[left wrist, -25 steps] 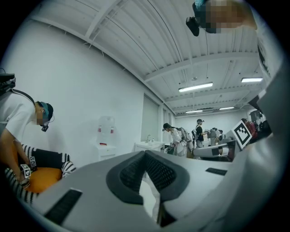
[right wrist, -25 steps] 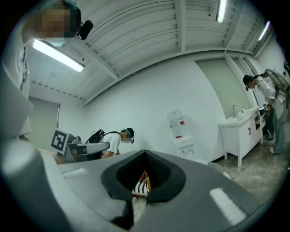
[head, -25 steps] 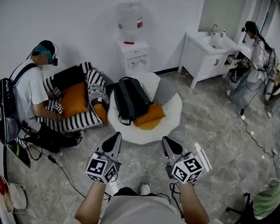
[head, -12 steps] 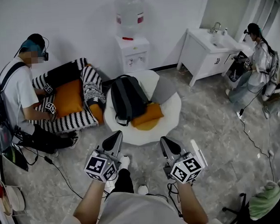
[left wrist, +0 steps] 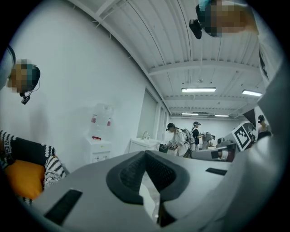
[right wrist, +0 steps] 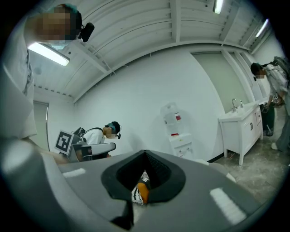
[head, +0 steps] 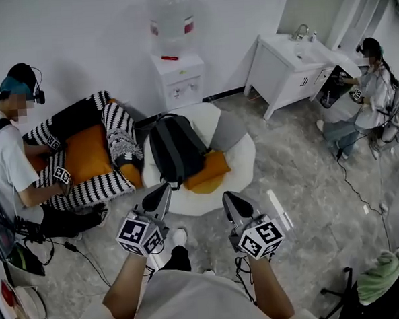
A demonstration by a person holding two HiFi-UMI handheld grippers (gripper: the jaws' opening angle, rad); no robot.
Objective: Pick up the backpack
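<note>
A dark grey backpack (head: 174,149) lies on a round white cushion seat (head: 176,198), next to an orange pillow (head: 207,171) and a grey pillow (head: 227,129). My left gripper (head: 157,192) and right gripper (head: 231,200) are held side by side just short of the seat's near edge, both pointing level toward it. Both are shut with nothing in them. In the left gripper view the left gripper (left wrist: 145,156) has its jaws together, and in the right gripper view the right gripper (right wrist: 145,156) does too; the backpack is hidden behind them.
A person (head: 14,163) sits on the floor at the left by a black-and-white striped seat (head: 100,183) with an orange cushion. A water dispenser (head: 175,72) stands against the back wall, a white sink cabinet (head: 288,72) at the right with another person (head: 374,94). Cables (head: 360,193) lie on the floor.
Both grippers have moved forward toward the white seat and backpack, staying shut. The seat now lies closer to their tips.
</note>
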